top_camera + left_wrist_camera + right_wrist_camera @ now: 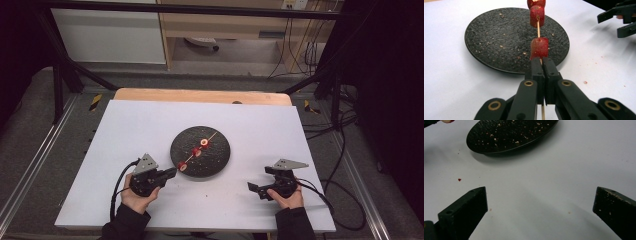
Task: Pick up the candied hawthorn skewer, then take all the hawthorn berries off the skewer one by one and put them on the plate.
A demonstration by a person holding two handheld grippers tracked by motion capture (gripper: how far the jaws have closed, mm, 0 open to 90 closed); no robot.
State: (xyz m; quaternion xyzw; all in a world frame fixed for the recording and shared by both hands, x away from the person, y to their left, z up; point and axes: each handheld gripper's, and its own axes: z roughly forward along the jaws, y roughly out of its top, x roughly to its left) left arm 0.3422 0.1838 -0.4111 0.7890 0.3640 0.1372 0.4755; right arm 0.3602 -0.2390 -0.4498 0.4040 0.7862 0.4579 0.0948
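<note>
The left gripper [541,65] pinches the near end of a wooden skewer [538,28], jaws pressed together on the stick just below its nearest red fruit piece [539,47]. The skewer runs away over the black plate [220,161] at mid-desk. The right gripper [256,189] rests near right, jaws spread wide.

Black speckled plate [215,159], red fruit pieces [539,47] on pale wooden skewer [538,29], white table [140,125], black tongs [543,65]

No text, label, brand, number or sign can be read in any of the views; the markings on the cabinet at the far wall are too small and blurred to be made out
</note>
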